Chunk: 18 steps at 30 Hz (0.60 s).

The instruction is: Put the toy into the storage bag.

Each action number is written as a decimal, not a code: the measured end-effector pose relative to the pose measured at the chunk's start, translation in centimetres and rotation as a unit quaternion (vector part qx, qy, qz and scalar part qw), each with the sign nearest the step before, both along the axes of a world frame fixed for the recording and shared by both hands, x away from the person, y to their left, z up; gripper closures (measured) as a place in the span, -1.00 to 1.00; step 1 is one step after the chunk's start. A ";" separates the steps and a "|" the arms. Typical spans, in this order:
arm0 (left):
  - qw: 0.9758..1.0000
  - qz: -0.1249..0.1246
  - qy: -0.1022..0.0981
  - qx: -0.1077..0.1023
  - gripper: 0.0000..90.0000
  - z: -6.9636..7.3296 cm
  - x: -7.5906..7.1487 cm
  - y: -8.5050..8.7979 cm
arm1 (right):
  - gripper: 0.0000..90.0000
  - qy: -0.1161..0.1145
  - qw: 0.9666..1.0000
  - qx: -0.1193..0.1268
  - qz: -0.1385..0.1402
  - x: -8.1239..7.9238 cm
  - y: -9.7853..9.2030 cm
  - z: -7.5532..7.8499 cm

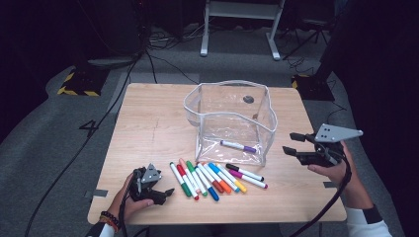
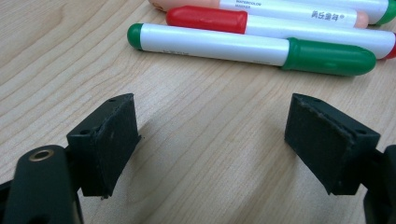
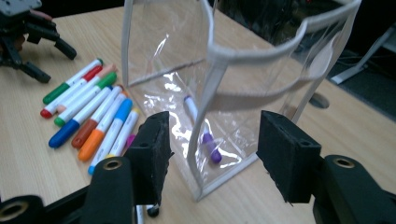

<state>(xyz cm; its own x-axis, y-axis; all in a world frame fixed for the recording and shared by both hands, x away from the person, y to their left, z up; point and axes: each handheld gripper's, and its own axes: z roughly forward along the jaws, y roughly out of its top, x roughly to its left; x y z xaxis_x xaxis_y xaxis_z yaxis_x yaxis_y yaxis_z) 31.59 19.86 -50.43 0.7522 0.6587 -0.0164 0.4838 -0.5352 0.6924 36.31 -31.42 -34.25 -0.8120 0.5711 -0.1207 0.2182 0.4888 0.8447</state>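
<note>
Right gripper (image 1: 296, 146) at 3 o'clock off the clear pouch (image 1: 230, 121), jaws spread, nothing between them, a pouch corner just ahead. Purple marker (image 1: 238, 146) lies inside the pouch. Left gripper (image 1: 165, 193) rests on the table (image 1: 148, 123) at 7 o'clock, jaws spread, empty, just beside the green marker (image 2: 252, 49) ending the marker row (image 1: 217, 178).

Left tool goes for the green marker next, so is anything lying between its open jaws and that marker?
Nothing visible: bare table lies between the left tool and the green marker, the nearest of the row.
</note>
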 end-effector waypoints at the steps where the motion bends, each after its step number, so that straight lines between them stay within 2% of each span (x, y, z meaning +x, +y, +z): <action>1: 1.000 0.000 0.000 0.000 -0.61 0.0 0.0 0.0 | 0.01 0.007 1.000 -0.005 0.000 -0.4 -0.2 -1.3; 3: 1.000 0.000 0.000 0.000 -0.61 0.0 0.0 0.0 | 0.04 0.013 1.000 -0.009 0.001 -0.8 -0.3 -2.5; 4: 1.000 0.000 0.000 0.000 -0.61 0.0 0.0 0.0 | 0.04 0.013 1.000 -0.009 0.001 -0.8 -0.3 -2.5; 5: 1.000 0.000 0.000 0.000 -0.61 0.0 0.0 0.0 | 0.09 0.024 1.000 -0.003 0.010 -1.1 -0.1 -3.6; 6: 1.000 0.000 0.000 0.000 -0.61 0.0 0.0 0.0 | 0.09 0.024 1.000 -0.003 0.010 -1.1 -0.1 -3.6; 7: 1.000 0.000 0.000 0.000 -0.61 0.0 0.0 0.0 | 0.14 0.035 0.999 0.000 0.019 -1.4 0.2 -4.7; 8: 1.000 0.000 0.000 0.000 -0.61 0.0 0.0 0.0 | 0.14 0.035 0.999 0.000 0.019 -1.4 0.2 -4.7; 9: 1.000 0.000 0.000 0.000 -0.61 0.0 0.0 0.0 | 0.18 0.046 0.999 0.000 0.029 -1.7 0.9 -5.8; 11: 1.000 0.000 0.000 0.000 -0.61 0.0 0.0 0.0 | 0.22 0.056 0.998 -0.009 0.039 -1.9 1.7 -6.9; 13: 1.000 0.000 0.000 0.000 -0.61 0.0 0.0 0.0 | 0.27 0.056 0.997 -0.025 0.051 -2.2 2.6 -7.7; 14: 1.000 0.000 0.000 0.000 -0.61 0.0 0.0 0.0 | 0.27 0.056 0.997 -0.025 0.051 -2.2 2.6 -7.7; 18: 1.000 0.000 0.000 0.000 -0.61 0.0 0.0 0.0 | 0.37 0.069 0.994 -0.038 0.074 -2.2 4.8 -9.7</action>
